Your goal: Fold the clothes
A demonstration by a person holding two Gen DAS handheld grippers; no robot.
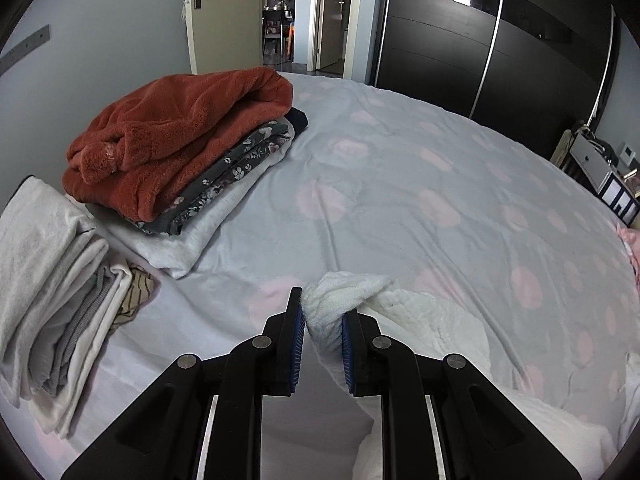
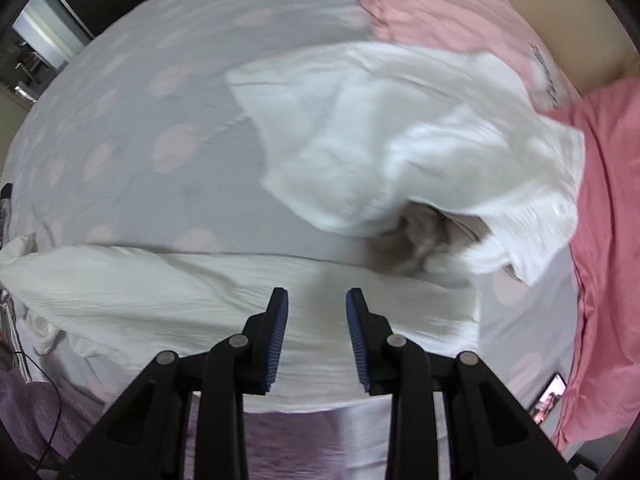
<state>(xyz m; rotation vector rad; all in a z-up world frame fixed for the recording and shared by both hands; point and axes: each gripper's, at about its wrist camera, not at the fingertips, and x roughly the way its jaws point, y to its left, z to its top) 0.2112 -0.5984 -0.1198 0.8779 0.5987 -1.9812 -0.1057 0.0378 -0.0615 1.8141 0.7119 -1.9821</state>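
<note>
Slippage looks the likeliest trouble: the left gripper [image 1: 323, 334] fingers pinch only a corner of the white garment [image 2: 240, 308] spread across the bed [image 1: 400, 184], while the right gripper [image 2: 316, 336] hangs above it, fingers parted and holding nothing.

A bed [image 1: 400, 184] covered with a pale grey sheet printed with pink spots fills most of the room, and pink bedding [image 2: 608, 216] is seen along one side of it. Behind the bed, a pale wall [image 1: 100, 40] is met by a cream door [image 1: 224, 12] standing open onto a lit hallway [image 1: 280, 24], where chairs can be made out, and a tall dark wardrobe [image 1: 480, 40] with silver vertical strips is set to the right of the doorway. A low unit [image 1: 600, 176] carrying small items stands at the far right edge, and the light is soft and even.
</note>
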